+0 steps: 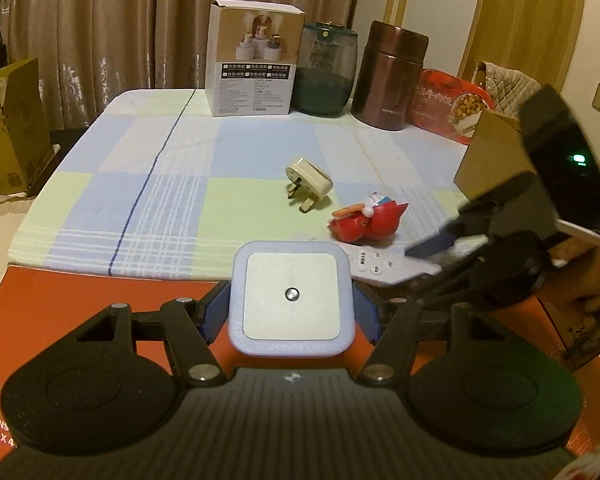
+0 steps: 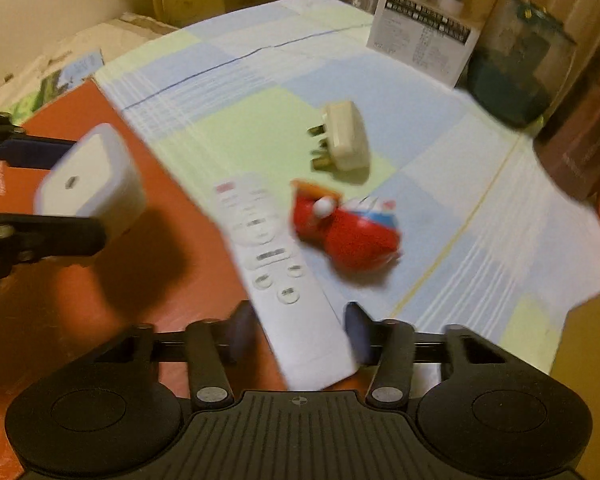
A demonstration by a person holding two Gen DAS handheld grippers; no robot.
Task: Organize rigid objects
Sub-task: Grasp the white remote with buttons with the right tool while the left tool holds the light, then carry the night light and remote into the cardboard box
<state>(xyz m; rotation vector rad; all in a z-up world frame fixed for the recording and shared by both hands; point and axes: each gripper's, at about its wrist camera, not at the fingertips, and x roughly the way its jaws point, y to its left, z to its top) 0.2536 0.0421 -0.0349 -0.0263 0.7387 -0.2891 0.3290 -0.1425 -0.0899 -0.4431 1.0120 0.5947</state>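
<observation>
Right tool [image 2: 296, 334] closed on the near end of the remote [image 2: 276, 264], whose long axis runs toward 11 o'clock across the surface [image 2: 440, 128] edge, toy [image 2: 348, 228] at 1 o'clock; left tool [image 1: 290, 312] grips a square device [image 1: 291, 304].

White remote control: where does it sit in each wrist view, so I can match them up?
Left wrist view: the white remote control lies right of centre, just past the square white device, its near end under the right claw.
Right wrist view: the remote runs up from bottom centre, its near end between the right claw's pads.
Shared landmark: the red toy figure beside the remote.
</observation>
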